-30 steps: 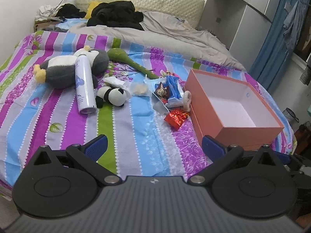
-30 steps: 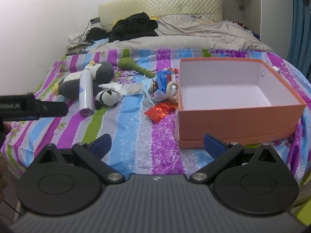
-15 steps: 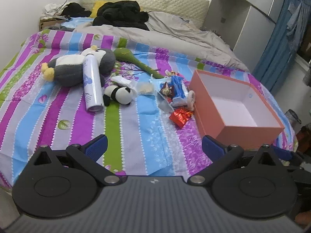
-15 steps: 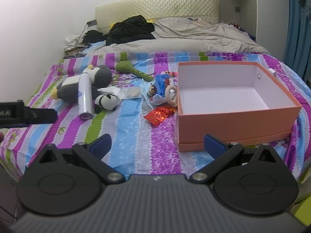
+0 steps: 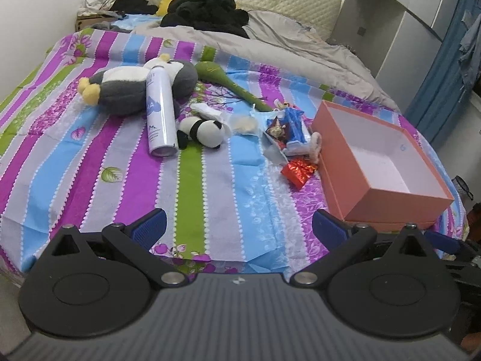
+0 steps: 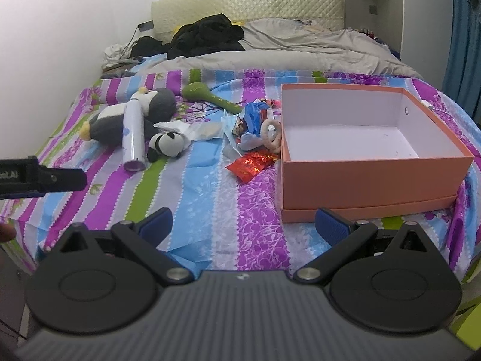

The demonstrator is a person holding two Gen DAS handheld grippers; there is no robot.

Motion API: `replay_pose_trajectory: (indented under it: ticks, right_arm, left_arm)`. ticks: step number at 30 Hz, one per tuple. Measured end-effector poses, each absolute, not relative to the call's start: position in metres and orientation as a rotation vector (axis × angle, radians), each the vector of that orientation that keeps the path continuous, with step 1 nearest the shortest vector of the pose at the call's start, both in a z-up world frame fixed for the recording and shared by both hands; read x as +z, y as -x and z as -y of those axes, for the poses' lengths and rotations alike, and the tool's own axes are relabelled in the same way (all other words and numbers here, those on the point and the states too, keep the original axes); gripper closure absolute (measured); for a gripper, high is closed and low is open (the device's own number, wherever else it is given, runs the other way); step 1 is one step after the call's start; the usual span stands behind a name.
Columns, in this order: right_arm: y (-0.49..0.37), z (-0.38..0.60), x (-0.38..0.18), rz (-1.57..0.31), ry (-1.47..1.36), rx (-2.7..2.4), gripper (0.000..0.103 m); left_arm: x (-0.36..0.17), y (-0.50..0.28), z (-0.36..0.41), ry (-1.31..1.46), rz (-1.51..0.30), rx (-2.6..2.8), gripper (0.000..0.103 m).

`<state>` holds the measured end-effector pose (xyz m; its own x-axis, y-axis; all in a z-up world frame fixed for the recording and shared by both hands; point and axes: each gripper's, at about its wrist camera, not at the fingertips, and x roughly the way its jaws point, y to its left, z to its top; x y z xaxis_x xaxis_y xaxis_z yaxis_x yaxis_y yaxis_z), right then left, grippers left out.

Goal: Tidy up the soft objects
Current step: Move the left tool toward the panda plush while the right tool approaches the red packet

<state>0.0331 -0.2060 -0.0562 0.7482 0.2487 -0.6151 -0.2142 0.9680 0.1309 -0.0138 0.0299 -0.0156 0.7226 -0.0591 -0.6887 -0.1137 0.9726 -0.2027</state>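
Both your tongs, the left tongs (image 5: 239, 228) and the right tongs (image 6: 243, 225), hang released over the near edge of the bed (image 5: 210, 186), grasping nothing. Beyond them lie two plush toys, one penguin (image 5: 126, 90) and one small panda (image 5: 204, 129), with one spray can (image 5: 160, 111) resting against the penguin. To their right sit one red foil packet (image 5: 299, 170) and one open orange box (image 5: 381, 162), nothing inside it.
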Motion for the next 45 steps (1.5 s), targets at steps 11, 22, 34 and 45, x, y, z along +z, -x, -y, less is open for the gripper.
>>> replay_pose_trajectory:
  ticks: [11, 22, 34, 45]
  right_arm:
    - [-0.035, 0.195, -0.064, -0.703, -0.066, 0.256, 0.000]
    - [-0.052, 0.184, -0.077, -0.704, -0.088, 0.233, 0.000]
    - [-0.073, 0.174, -0.091, -0.719, -0.076, 0.258, 0.000]
    - [-0.105, 0.158, -0.100, -0.721, -0.043, 0.273, 0.000]
  left_arm:
    - [-0.028, 0.012, -0.039, 0.227, -0.760, 0.047, 0.000]
    - [-0.041, -0.027, -0.046, 0.220, -0.771, 0.049, 0.000]
    - [-0.053, -0.068, -0.050, 0.264, -0.759, 0.062, 0.000]
    - [-0.077, -0.106, -0.063, 0.297, -0.780, 0.079, 0.000]
